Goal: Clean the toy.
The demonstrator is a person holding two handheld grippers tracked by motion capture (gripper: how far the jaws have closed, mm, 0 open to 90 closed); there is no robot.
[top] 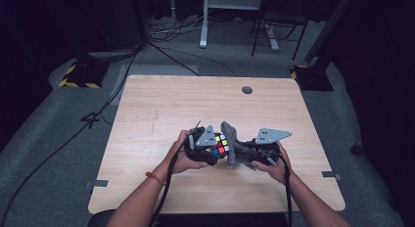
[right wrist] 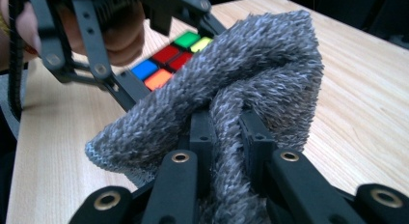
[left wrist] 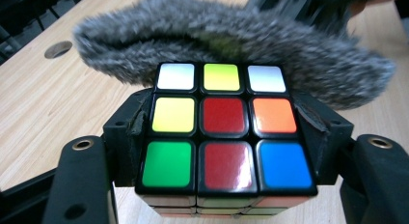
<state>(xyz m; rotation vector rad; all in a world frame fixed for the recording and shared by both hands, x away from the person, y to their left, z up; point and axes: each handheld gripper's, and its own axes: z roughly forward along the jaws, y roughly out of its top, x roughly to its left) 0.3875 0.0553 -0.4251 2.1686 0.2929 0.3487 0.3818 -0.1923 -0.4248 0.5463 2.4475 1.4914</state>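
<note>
A colour cube (top: 219, 144) (left wrist: 225, 127) sits between the jaws of my left gripper (top: 215, 148) (left wrist: 226, 132), which is shut on its two sides and holds it just above the table. Its top face shows white, yellow, red, orange, green and blue squares. A grey fuzzy cloth (top: 234, 145) (left wrist: 231, 40) (right wrist: 231, 98) is pinched in my right gripper (top: 243, 153) (right wrist: 226, 132), which is shut on a fold of it. The cloth drapes against the far side of the cube (right wrist: 169, 55). Both hands meet at the table's near middle.
The light wooden table (top: 161, 104) has a round cable hole (top: 247, 89) near its far edge. Beyond the table, cables and stand bases (top: 78, 75) lie on the grey floor.
</note>
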